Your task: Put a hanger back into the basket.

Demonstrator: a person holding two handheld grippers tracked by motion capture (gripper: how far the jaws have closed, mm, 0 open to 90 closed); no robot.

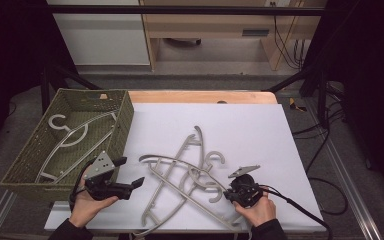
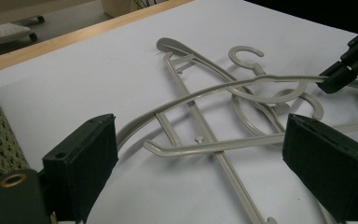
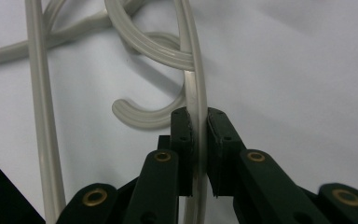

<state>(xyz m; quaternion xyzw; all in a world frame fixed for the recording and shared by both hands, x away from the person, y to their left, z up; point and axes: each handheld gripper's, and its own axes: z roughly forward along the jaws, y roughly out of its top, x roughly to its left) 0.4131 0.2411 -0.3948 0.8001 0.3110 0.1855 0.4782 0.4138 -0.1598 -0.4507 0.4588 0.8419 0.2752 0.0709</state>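
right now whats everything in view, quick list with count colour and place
hangers on the sheet: three as far as I can tell, pale grey, tangled in a pile at the middle front
hanger in the basket: one, pale grey, lying inside
basket: one, olive green, woven, at the left edge of the table
sheet: one, white, covering most of the table
table: one, light wood, edge showing behind the sheet
left gripper: one, black, jaws wide open, beside the basket, aimed at the pile
right gripper: one, black, shut on a thin bar of one hanger
hands: two, at the front edge
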